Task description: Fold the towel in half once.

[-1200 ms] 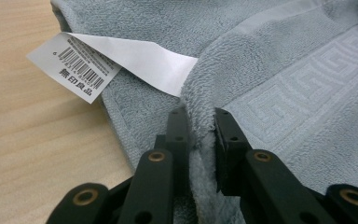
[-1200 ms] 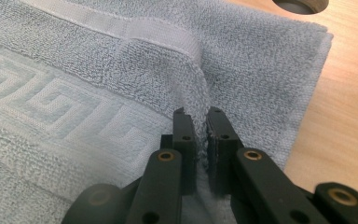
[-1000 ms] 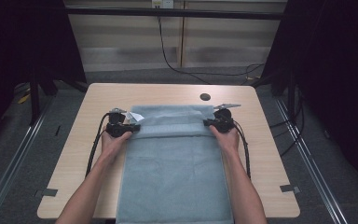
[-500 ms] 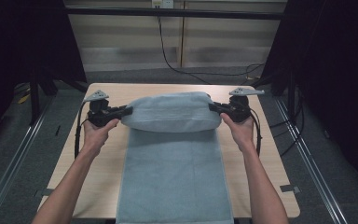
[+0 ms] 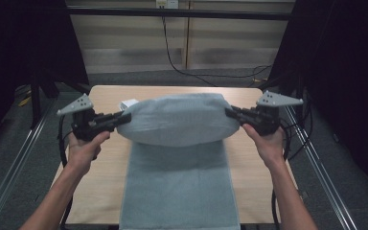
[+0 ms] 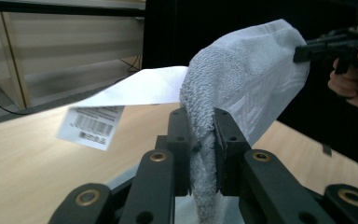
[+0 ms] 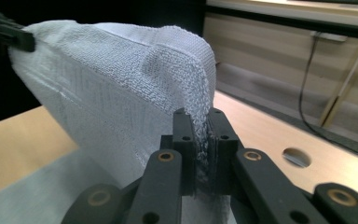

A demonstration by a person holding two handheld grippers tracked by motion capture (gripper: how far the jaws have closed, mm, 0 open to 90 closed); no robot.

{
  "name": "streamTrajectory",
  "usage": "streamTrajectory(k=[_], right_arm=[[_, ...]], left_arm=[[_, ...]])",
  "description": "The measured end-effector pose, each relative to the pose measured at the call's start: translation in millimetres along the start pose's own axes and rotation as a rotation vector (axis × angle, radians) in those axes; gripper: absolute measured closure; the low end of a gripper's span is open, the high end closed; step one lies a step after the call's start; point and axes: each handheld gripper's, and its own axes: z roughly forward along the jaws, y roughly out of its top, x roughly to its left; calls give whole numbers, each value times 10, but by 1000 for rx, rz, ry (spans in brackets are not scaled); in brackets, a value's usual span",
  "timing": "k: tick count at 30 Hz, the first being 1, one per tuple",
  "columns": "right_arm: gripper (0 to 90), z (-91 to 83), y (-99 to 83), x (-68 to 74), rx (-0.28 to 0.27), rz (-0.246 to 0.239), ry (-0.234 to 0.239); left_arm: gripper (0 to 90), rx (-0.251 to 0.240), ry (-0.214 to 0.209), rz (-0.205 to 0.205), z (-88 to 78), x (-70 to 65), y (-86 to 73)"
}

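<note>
Towel (image 5: 179, 120) corners are pinched one in each tool: the left gripper (image 5: 120, 119) has its jaws clamped on the far left corner, beside the paper label (image 6: 93, 125), and the right gripper (image 5: 233, 114) has its jaws clamped on the far right corner. Held apart at equal height, they keep the far edge taut and raised above the bench (image 5: 100, 187), while the near part lies flat, apparently so the raised end can fold evenly over the rest.

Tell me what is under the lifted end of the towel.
Under the raised end of the towel, held by both tongs, lie its flat part and the wooden table. Anything behind the raised fold is covered.
</note>
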Motion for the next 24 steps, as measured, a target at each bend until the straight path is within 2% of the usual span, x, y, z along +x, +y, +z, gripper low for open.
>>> streamTrajectory(k=[2,8,11,14,16,19,21,23,24], right_arm=[[834,-65,-160,98,40,-16,7],[826,-131,-731,313,136,10,32],[818,-155,-996,388,165,39,44],[802,-136,-1227,467,213,49,51],[793,-130,-1359,518,241,66,65],[769,-194,-1454,613,271,58,78],[758,-293,-1487,668,262,58,83],[762,-407,-1519,716,262,52,61],[762,-464,-1541,741,256,61,67]], left_arm=[[792,21,-1,-5,-10,-63,-156],[789,138,3,25,18,-243,-694],[783,186,-4,28,39,-263,-943],[779,259,-7,6,105,-251,-1209],[777,296,-23,5,123,-286,-1322],[770,320,-54,27,63,-373,-1411],[763,306,-77,29,-8,-428,-1455],[757,309,-97,34,-70,-476,-1509],[751,313,-103,31,-94,-490,-1532]])
